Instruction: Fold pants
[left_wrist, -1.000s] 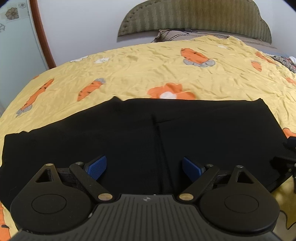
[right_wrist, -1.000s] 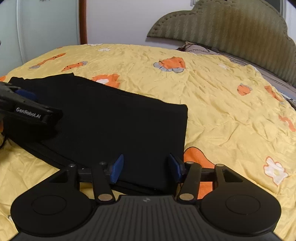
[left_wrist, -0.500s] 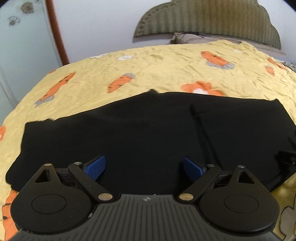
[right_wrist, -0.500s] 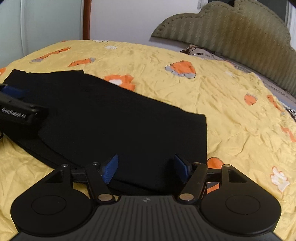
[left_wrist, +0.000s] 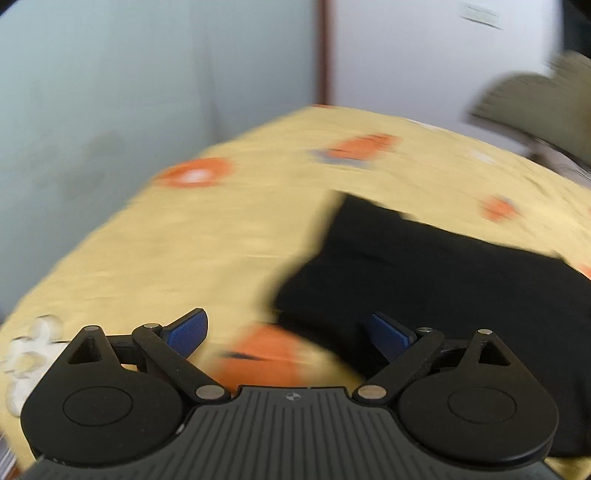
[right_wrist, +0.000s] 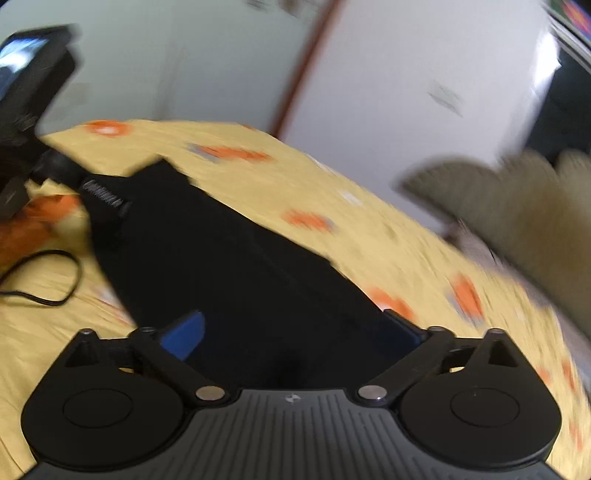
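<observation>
The black pants (left_wrist: 443, 273) lie folded and flat on the yellow bedspread (left_wrist: 184, 251). In the left wrist view my left gripper (left_wrist: 288, 332) is open and empty at the pants' left end, its right pad over the cloth, its left pad over bare bedspread. In the right wrist view the pants (right_wrist: 229, 258) stretch away to the upper left. My right gripper (right_wrist: 291, 332) is open and empty over their near end. The left gripper's body (right_wrist: 99, 195) shows at their far end. Both views are motion-blurred.
A green padded headboard (right_wrist: 517, 206) stands at the right. A pale wall with a brown door frame (left_wrist: 325, 51) lies behind the bed. A black cable (right_wrist: 48, 273) lies on the bedspread at the left, below a dark device (right_wrist: 22, 81).
Both grippers have swung sharply to the left. The left one has gone from over the middle of the pants to their left end. The pants have not moved.
</observation>
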